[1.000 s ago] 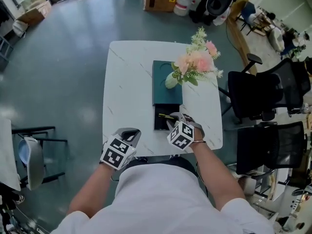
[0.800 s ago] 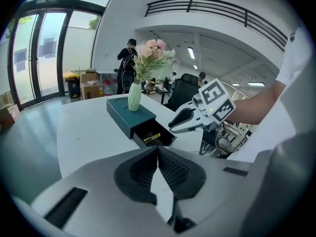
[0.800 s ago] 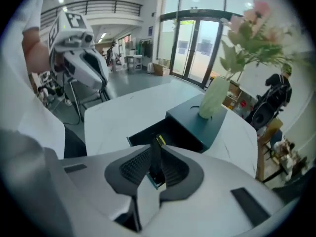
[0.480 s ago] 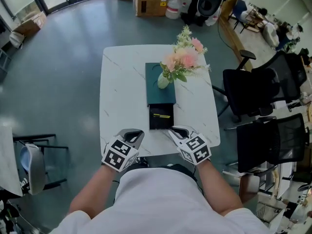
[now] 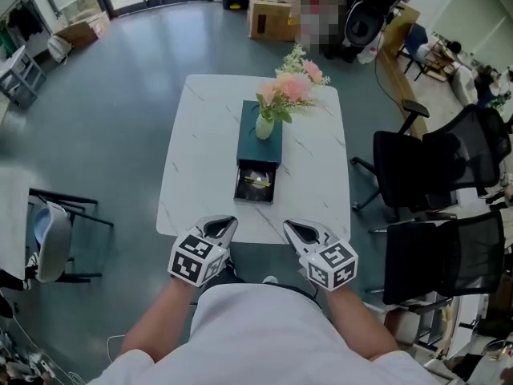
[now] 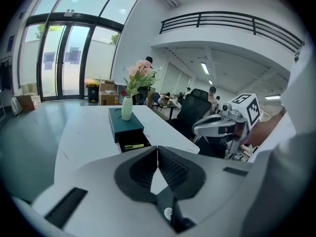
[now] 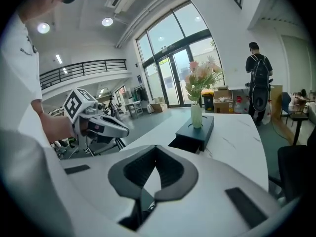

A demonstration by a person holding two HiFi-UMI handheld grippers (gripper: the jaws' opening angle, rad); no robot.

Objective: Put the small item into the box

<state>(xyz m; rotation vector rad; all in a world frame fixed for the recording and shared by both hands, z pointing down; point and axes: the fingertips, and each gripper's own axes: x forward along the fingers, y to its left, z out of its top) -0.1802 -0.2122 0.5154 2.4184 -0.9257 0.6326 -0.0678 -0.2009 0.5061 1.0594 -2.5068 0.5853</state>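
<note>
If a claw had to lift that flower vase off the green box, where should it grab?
Probably the white vase by its body, coming level from the side of the open drawer: it stands upright, and the pink flowers above block an overhead approach.

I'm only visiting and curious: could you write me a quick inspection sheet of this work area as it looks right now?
Surface: white marbled table.
Job's things: dark box with its drawer open; small yellow item lies inside.
Clutter: vase of flowers standing on the box.
Grippers: left gripper shut, empty; right gripper has just closed, nothing between its jaws.
Cables: nothing seen.
Surroundings: office chairs, cardboard boxes.
</note>
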